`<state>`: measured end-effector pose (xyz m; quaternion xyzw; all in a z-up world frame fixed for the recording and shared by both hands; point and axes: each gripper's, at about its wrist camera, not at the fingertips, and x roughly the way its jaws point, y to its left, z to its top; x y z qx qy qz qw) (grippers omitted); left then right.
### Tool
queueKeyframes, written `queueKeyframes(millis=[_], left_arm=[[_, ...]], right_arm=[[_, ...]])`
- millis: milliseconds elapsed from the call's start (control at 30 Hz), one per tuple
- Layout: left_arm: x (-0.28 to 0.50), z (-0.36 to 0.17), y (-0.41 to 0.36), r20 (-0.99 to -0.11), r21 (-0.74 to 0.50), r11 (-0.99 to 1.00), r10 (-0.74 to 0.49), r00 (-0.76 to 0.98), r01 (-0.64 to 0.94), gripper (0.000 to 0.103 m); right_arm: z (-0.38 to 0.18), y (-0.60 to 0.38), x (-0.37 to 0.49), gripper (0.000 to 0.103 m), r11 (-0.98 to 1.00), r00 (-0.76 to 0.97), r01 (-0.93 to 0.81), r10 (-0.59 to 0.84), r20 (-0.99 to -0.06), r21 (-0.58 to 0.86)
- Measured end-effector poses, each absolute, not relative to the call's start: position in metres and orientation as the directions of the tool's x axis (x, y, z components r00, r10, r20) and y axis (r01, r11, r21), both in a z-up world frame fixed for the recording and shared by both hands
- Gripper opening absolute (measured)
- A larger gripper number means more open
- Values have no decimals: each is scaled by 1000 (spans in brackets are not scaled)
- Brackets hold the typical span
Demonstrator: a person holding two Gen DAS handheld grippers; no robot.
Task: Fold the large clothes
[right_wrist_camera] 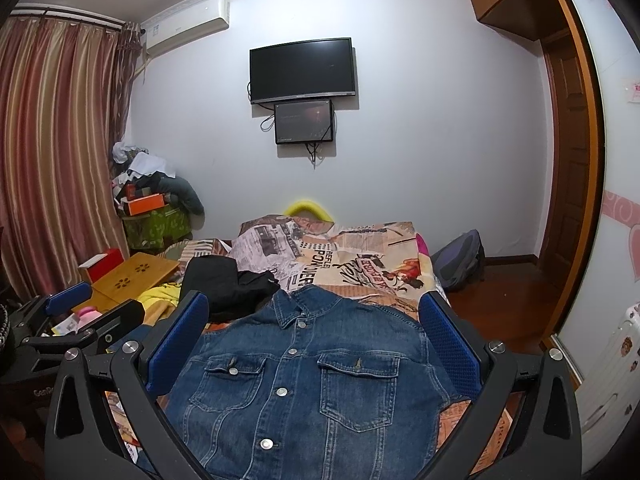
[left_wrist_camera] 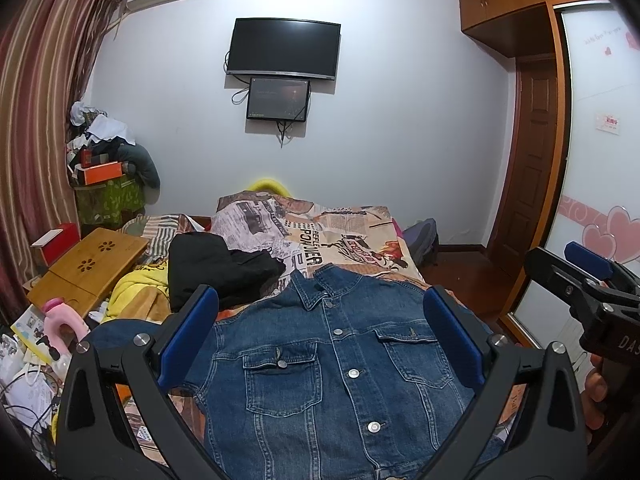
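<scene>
Left tongs [left_wrist_camera: 320, 336]: spread wide, blue pads clear of the cloth, holding nothing, poised over the jacket's chest.
Right tongs [right_wrist_camera: 314, 340]: likewise spread wide and empty, above the same garment.
Denim jacket [left_wrist_camera: 340, 380]: laid flat, front up and buttoned, collar pointing toward the far wall, on the near part of the bed [left_wrist_camera: 360, 236] (newspaper-print cover).
Black garment [left_wrist_camera: 212, 268]: bundled just beyond the jacket's left shoulder.
Wooden lap tray [left_wrist_camera: 88, 272]: at the bed's left edge.
</scene>
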<state>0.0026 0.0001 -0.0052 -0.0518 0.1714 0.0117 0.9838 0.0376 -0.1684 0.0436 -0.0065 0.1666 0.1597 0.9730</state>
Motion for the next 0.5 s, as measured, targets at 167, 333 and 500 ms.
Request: queueKeyframes(millis=[167,333,500], left_arm=[[5,-9,1,-342,-101,994,1,940,-37,103],[8,-10,3,-345,-102,994,-1,939,-36,103],[9,-10,3,-345,-105,994,-2,939,-36,103]], right_arm=[[43,-167,39,103,949,892,-313,308,-332,40],[44,-165,40,103,949,892,-313,307,-333,36],[43,-165,40,103,948,890,-317,308,-337,31]])
